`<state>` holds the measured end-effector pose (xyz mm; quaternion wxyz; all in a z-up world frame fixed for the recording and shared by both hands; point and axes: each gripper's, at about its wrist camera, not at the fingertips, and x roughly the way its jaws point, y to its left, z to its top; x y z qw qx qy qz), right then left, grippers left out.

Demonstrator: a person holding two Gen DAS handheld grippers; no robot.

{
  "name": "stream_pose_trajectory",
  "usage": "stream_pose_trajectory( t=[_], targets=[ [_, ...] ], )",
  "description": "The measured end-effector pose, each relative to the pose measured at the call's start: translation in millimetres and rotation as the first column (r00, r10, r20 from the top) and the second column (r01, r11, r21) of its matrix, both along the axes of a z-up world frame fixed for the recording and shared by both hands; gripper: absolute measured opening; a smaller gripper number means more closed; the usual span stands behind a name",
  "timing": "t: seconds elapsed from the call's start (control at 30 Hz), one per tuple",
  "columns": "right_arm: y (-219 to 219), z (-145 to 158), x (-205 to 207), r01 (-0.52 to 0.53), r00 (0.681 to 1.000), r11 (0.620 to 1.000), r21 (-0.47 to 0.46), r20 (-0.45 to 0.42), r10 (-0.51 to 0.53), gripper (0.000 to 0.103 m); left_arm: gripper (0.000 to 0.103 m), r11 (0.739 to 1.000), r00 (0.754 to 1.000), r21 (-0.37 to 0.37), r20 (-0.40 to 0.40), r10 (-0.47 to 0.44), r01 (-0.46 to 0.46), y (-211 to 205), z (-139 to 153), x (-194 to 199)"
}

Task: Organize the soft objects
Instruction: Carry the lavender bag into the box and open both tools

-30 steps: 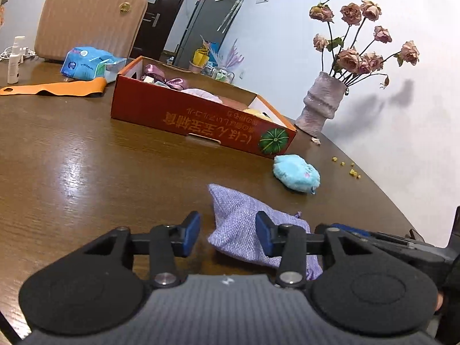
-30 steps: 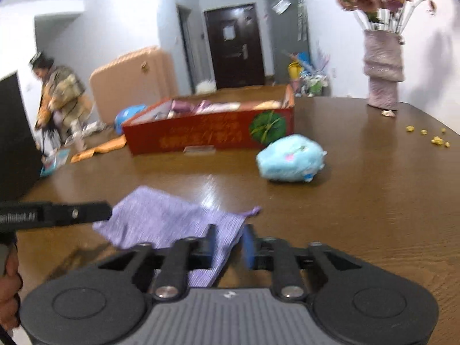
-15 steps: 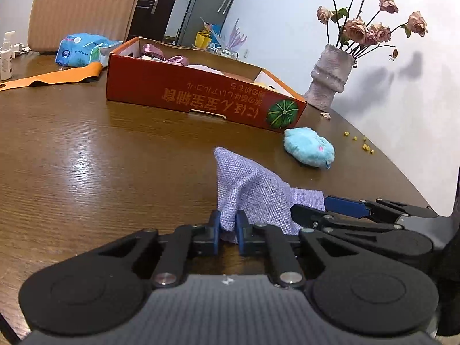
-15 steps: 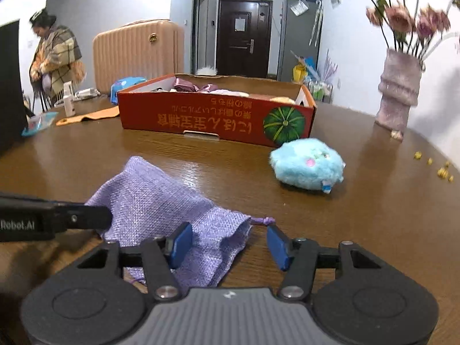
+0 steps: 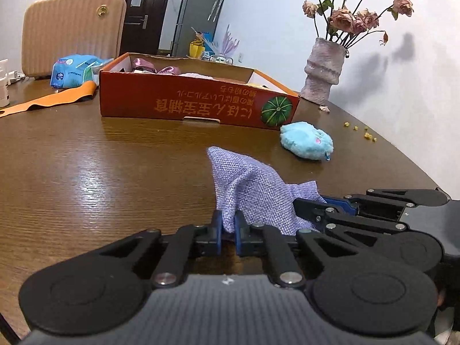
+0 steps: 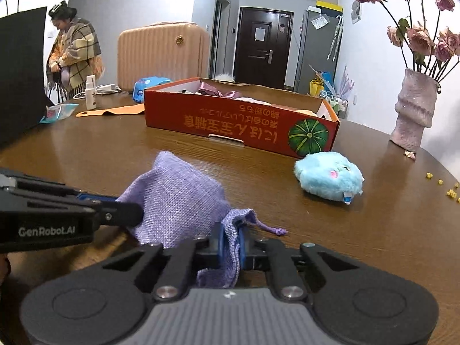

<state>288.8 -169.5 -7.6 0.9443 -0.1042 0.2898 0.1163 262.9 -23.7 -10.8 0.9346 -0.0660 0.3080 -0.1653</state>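
A purple woven drawstring pouch (image 5: 253, 184) is held just above the brown table by both grippers. My left gripper (image 5: 228, 230) is shut on its near edge. My right gripper (image 6: 231, 243) is shut on the pouch's mouth end (image 6: 178, 201); its cord trails on the table. The right gripper also shows in the left wrist view (image 5: 330, 205), the left one in the right wrist view (image 6: 115, 214). A fluffy blue plush toy (image 5: 307, 144) (image 6: 329, 176) lies beyond, in front of the red cardboard box (image 5: 187, 106) (image 6: 238, 126) holding several soft things.
A grey vase of dried roses (image 5: 323, 69) (image 6: 414, 109) stands at the right. An orange strip (image 5: 49, 102), a blue packet (image 5: 74, 69) and a beige suitcase (image 5: 72, 26) are at the back left. Yellow crumbs (image 5: 362, 132) lie near the right edge. A person (image 6: 73, 51) stands beyond the table.
My left gripper closed on the pouch about half a second ago. My right gripper, open then, has now shut on the pouch's mouth end. The pouch is bunched up and raised.
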Motion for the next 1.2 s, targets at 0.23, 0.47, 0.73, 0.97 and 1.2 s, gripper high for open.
stream_pose_trajectory(
  t=[0.23, 0.47, 0.73, 0.97, 1.2],
  targets=[
    [-10.7, 13.0, -1.3, -0.017, 1.0, 0.996, 0.083, 0.012, 0.016, 0.008, 0.007, 0.998, 0.997, -0.051, 0.059, -0.044, 0.047, 3.4, 21.1, 0.6],
    [-34.7, 82.7, 67.3, -0.076, 0.99, 0.984, 0.16, 0.127, 0.056, 0.008, 0.007, 0.986, 0.984, -0.099, 0.13, -0.119, 0.132, 15.9, 86.0, 75.9],
    [-4.1, 103.9, 208.4, -0.14, 0.982, 0.988, 0.068, 0.141, 0.129, 0.008, 0.007, 0.998, 0.997, -0.014, 0.036, -0.068, 0.068, 20.7, 88.4, 217.3],
    [26.1, 52.5, 273.6, -0.207, 0.974, 0.978, 0.011, -0.095, 0.207, 0.012, 0.015, 0.998, 0.998, 0.036, -0.034, -0.052, 0.053, 28.3, 54.5, 242.2],
    [25.3, 35.1, 282.2, -0.202, 0.96, 0.971, 0.126, -0.169, 0.222, 0.024, 0.027, 0.997, 0.998, 0.054, -0.023, -0.058, 0.059, 25.4, 52.3, 238.6]
  ],
)
